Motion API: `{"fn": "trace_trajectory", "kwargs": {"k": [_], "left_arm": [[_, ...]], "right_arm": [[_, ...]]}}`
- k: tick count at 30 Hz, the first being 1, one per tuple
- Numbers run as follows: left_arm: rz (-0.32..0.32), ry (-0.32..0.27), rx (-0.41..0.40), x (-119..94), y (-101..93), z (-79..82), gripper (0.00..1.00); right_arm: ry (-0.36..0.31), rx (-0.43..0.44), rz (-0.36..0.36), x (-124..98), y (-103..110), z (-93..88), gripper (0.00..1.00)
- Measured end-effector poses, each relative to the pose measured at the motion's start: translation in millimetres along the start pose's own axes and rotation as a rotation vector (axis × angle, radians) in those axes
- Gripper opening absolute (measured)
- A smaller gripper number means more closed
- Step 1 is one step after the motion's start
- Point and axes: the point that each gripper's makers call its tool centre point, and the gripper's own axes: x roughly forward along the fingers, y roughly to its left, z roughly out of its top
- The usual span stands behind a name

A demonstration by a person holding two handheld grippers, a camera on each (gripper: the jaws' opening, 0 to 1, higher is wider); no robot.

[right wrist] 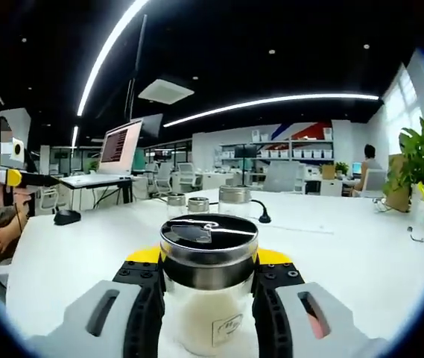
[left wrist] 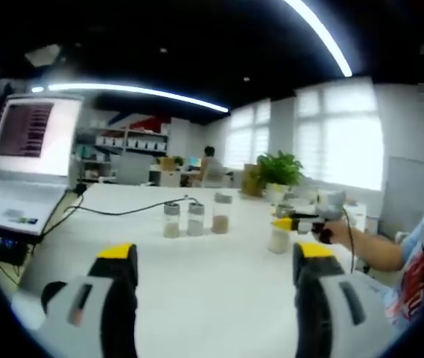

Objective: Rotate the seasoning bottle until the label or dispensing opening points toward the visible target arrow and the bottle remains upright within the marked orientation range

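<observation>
Right gripper clamps the clear glass seasoning bottle with black lid upright on the white table near its front edge, ready to twist; left gripper spread, empty.

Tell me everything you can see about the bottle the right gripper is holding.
The seasoning bottle is a clear jar of pale, whitish contents with a shiny metal collar and a dark flip-top lid, closed. It stands upright on the white table, clamped at both sides between the right gripper's black, yellow-tipped jaws. A small label sits low on the side facing the camera. In the left gripper view it appears at right.
</observation>
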Motion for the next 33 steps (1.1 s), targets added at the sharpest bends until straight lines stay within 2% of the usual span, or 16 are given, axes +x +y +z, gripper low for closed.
{"fn": "trace_trajectory", "kwargs": {"k": [3, 4, 8, 15, 18, 22, 26, 31, 33], "left_arm": [[0.004, -0.009, 0.001, -2.2, 1.0, 3.0, 0.91], [0.005, -0.011, 0.001, -2.4, 1.3, 3.5, 0.91], [0.018, -0.014, -0.008, -3.3, 4.3, 4.3, 0.91], [0.021, 0.000, -0.002, -2.0, 4.7, 0.5, 0.91], [0.024, 0.001, 0.005, -1.0, 3.3, 0.3, 0.91], [0.063, 0.027, 0.071, -1.3, 7.0, -1.7, 0.90], [0.063, 0.005, 0.053, -3.1, 10.2, 1.5, 0.89], [0.065, 0.007, 0.038, -3.2, 12.4, 0.1, 0.89], [0.067, 0.007, 0.039, -3.5, 13.1, 0.2, 0.89]], "right_arm": [[0.013, 0.011, -0.025, -1.1, -0.6, -1.0, 0.44], [0.019, 0.005, -0.061, -1.3, -2.3, -1.7, 0.44], [0.007, 0.014, -0.118, -1.9, -2.5, -2.2, 0.44], [0.012, 0.006, -0.191, -3.1, -3.1, -3.7, 0.44], [0.013, 0.008, -0.208, -3.6, -4.3, -4.4, 0.44], [0.010, 0.011, -0.233, -3.2, -6.3, -4.9, 0.44], [0.011, 0.012, -0.248, -2.2, -8.1, -4.8, 0.44], [-0.008, 0.023, -0.238, -1.7, -8.9, -4.1, 0.45], [-0.041, 0.072, -0.233, -2.0, -8.4, -0.4, 0.45]]}}
